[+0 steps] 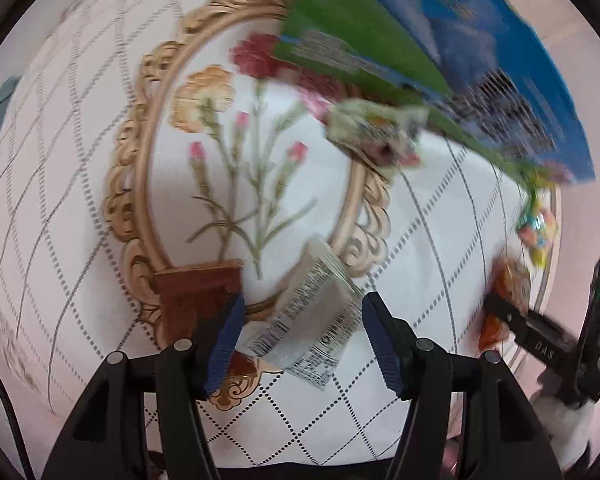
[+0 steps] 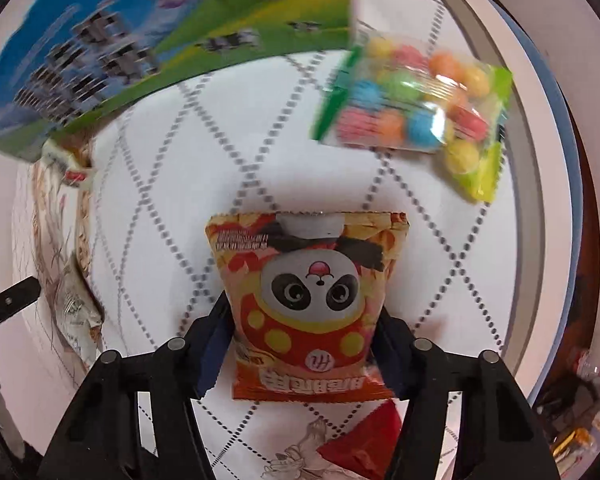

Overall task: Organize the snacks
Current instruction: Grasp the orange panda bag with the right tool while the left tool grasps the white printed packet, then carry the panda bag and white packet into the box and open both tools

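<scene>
A: Four loose packets on the tablecloth (image 1: 440,216) by our count, none in the blue-and-green box (image 1: 440,40) as far as we can see; its inside is hidden from both views.

B: Agreed, we are early on. Our right gripper (image 2: 302,344) has its jaws closed against both sides of the panda snack bag (image 2: 308,304), which sits near us, mid-table.

A: Left gripper (image 1: 302,336) is wide open, holding nothing. The silver wrapper (image 1: 316,312) lies between its fingers, touching neither as far as we can tell.

B: Still out: the candy-ball bag (image 2: 416,112) far right, and a small pale packet (image 1: 376,136) just beside the box's near edge.

A: We judge one item in hand, one lined up, two untouched. Blur hides the finer detail.
</scene>
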`<state>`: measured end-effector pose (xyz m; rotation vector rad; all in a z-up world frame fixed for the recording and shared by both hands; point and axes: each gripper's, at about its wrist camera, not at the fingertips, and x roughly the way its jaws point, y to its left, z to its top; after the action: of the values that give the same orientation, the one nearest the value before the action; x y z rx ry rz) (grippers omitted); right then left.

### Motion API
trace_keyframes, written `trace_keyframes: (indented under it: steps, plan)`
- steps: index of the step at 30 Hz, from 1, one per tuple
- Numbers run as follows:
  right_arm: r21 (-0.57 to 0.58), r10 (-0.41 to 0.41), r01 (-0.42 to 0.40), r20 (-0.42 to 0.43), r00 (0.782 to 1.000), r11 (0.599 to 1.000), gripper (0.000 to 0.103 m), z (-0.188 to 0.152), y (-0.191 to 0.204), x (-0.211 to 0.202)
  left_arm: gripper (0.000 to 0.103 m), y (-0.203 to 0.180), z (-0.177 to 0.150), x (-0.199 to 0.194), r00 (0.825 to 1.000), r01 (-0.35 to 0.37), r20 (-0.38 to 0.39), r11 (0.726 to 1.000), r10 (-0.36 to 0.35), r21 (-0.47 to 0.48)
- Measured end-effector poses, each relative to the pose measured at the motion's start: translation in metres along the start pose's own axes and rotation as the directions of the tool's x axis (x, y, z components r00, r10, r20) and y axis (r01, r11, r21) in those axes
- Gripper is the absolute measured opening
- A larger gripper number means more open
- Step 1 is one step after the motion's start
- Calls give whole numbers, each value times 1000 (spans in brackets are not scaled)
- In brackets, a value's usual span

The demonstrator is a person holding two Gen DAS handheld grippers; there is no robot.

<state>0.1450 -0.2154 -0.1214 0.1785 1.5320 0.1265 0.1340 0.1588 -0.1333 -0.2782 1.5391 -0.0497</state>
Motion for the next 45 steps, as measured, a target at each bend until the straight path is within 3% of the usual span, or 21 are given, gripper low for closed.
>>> trace_keyframes:
  steps: [6, 9, 12, 14, 17, 20, 28, 30, 32, 35, 39, 45]
  plan:
    - [-81, 2, -1, 17, 1000, 997, 58, -8, 14, -10, 60, -36, 5, 26, 995, 3, -99, 978, 18, 210]
    - [-103, 9, -7, 16, 1000, 995, 58, -11, 20, -14, 61, -49, 5, 42, 985, -92, -110, 952, 129, 291]
    - [-129, 18, -16, 15, 1000, 992, 58, -15, 18, -22, 60, -44, 15, 43, 989, -112, -68, 971, 130, 212]
    - [-142, 28, -26, 10, 1000, 990, 58, -18, 24, -22, 60, -32, 25, 40, 993, -86, -65, 988, 94, 126]
    - [-144, 27, -25, 12, 1000, 989, 58, -21, 24, -22, 60, -24, 33, 42, 996, -42, -82, 996, 48, 73]
    - [-131, 34, -34, 3, 999, 991, 58, -25, 29, -16, 61, -18, 32, 42, 993, -1, -120, 996, 12, 94]
    - [-125, 40, -40, 0, 999, 991, 58, -20, 22, -8, 65, -26, 19, 76, 979, -6, -201, 986, 40, 168]
    - [-134, 31, -31, 0, 1000, 991, 59, -18, 35, 1, 65, -21, 18, 77, 985, -13, -167, 991, 35, 131]
    - [-140, 24, -21, 13, 1000, 990, 58, -19, 40, 4, 55, -16, 15, 75, 992, -6, -126, 997, 16, 80]
    - [-137, -3, 12, 60, 998, 990, 57, -19, 55, 14, 48, -8, 11, 61, 996, -22, -83, 998, 27, 61]
    - [-121, 11, -1, 75, 997, 993, 55, -20, 55, 12, 46, -19, -7, 41, 998, -32, -50, 998, 35, 61]
    - [-117, 68, -57, 96, 993, 991, 53, -21, 61, -6, 45, -44, 3, 4, 1000, 23, -6, 997, -22, 74]
